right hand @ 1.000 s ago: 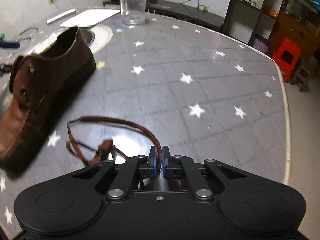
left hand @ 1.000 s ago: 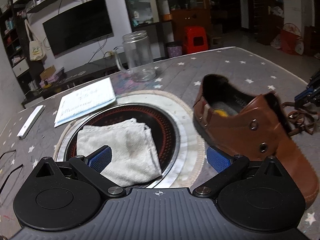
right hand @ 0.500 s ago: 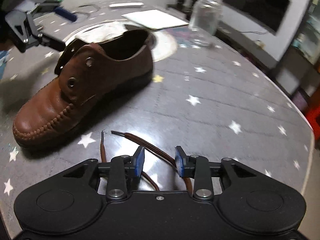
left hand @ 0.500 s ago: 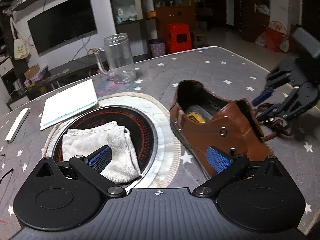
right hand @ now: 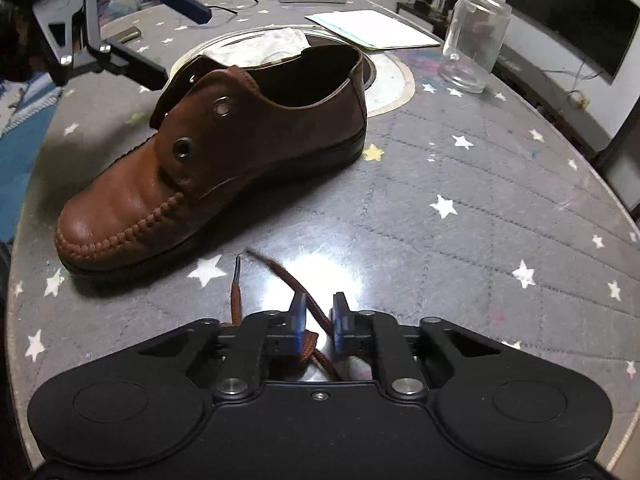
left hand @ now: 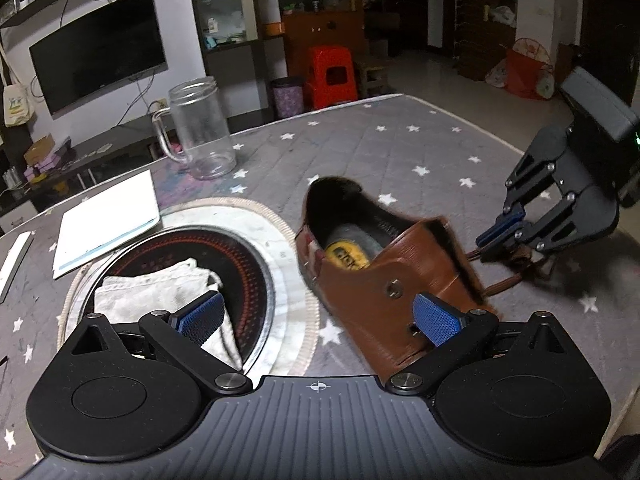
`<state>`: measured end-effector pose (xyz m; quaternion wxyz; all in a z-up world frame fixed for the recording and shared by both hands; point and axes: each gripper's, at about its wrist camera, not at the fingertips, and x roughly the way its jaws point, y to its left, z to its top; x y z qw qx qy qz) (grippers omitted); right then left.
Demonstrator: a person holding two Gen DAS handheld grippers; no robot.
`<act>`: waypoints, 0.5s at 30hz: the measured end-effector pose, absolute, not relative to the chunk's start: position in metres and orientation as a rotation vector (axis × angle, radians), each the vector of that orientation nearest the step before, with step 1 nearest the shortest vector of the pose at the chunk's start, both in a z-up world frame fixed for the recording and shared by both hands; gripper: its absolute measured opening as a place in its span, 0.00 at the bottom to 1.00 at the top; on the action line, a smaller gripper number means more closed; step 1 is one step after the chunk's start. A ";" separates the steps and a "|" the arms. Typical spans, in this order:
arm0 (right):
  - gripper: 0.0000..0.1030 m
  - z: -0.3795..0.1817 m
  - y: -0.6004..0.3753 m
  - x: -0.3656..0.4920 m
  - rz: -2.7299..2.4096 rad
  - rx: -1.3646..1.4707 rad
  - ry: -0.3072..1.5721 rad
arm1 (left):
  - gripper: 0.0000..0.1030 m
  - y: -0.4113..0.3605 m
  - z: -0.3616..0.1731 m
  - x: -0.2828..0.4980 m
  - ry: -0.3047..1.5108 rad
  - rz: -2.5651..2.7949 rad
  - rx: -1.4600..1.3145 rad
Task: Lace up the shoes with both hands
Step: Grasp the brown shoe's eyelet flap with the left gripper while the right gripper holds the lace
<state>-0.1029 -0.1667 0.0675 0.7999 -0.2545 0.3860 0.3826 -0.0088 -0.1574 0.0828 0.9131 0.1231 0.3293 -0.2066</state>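
Observation:
A brown leather shoe (right hand: 224, 152) with empty eyelets stands on the grey star-patterned table; it also shows in the left wrist view (left hand: 384, 276). A brown lace (right hand: 304, 300) lies on the table in front of the shoe's toe side. My right gripper (right hand: 320, 320) is low over the lace, jaws narrowly apart, with the lace running between them; it shows in the left wrist view (left hand: 500, 240). My left gripper (left hand: 316, 316) is wide open and empty beside the shoe's eyelet flap; it shows in the right wrist view (right hand: 168, 28).
A glass jar (left hand: 200, 136) stands at the back of the table. A white booklet (left hand: 108, 220) lies by a round inset hob (left hand: 256, 280) with a grey cloth (left hand: 160, 300) on it. The table edge (right hand: 600, 184) curves along the right.
My right gripper opened off the lace, swung round toward the shoe, and its jaws have since narrowed around the lace. My left gripper pulled back and rose; the shoe shifted in its view.

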 end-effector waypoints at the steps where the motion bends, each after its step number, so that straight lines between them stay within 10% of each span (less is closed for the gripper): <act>1: 0.06 0.068 -0.166 -0.106 0.812 -0.549 0.820 | 0.99 -0.159 0.084 -0.009 0.676 -0.429 0.250; 15: 0.05 0.112 -0.179 -0.158 0.675 -0.492 0.640 | 0.68 -0.192 0.095 -0.031 0.631 -0.561 0.333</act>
